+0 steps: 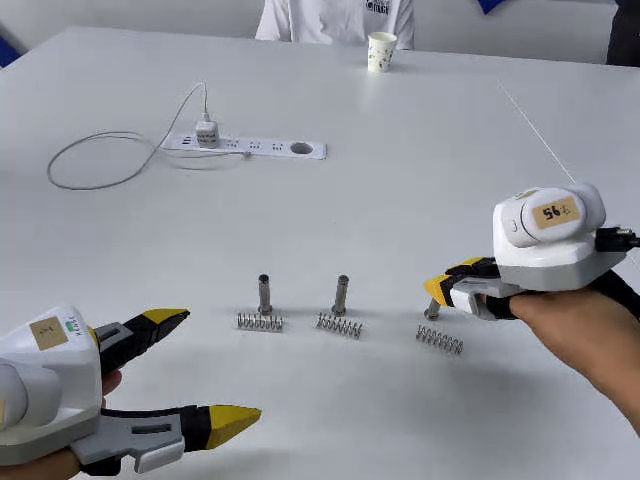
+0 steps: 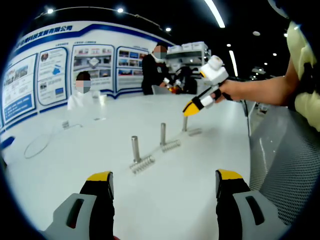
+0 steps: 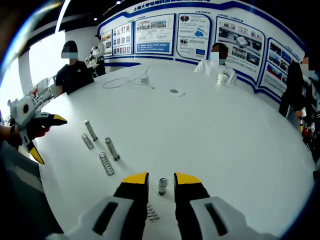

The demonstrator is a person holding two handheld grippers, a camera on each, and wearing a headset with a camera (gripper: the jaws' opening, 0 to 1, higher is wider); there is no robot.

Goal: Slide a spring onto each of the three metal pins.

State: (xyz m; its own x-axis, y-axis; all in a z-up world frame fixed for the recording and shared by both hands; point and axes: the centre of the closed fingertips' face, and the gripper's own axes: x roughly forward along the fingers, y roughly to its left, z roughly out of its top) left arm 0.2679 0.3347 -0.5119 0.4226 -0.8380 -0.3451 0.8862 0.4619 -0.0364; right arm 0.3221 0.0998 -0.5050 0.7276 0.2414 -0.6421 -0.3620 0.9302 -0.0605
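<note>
Three metal pins stand upright in a row on the white table: left pin (image 1: 264, 293), middle pin (image 1: 340, 294), right pin (image 1: 432, 310). A spring lies flat in front of each: left spring (image 1: 259, 322), middle spring (image 1: 339, 326), right spring (image 1: 439, 340). My right gripper (image 1: 437, 288) is at the right pin (image 3: 162, 186), which stands between its narrowly parted jaws with a small gap on each side. The right spring (image 3: 151, 212) lies just below those jaws. My left gripper (image 1: 205, 368) hovers wide open at the near left, short of the left pin (image 2: 135, 149), holding nothing.
A white power strip (image 1: 250, 147) with a plugged charger and a looping cable lies at the far left. A paper cup (image 1: 381, 51) stands at the far edge, in front of a seated person (image 1: 335, 18). Bare table surrounds the pins.
</note>
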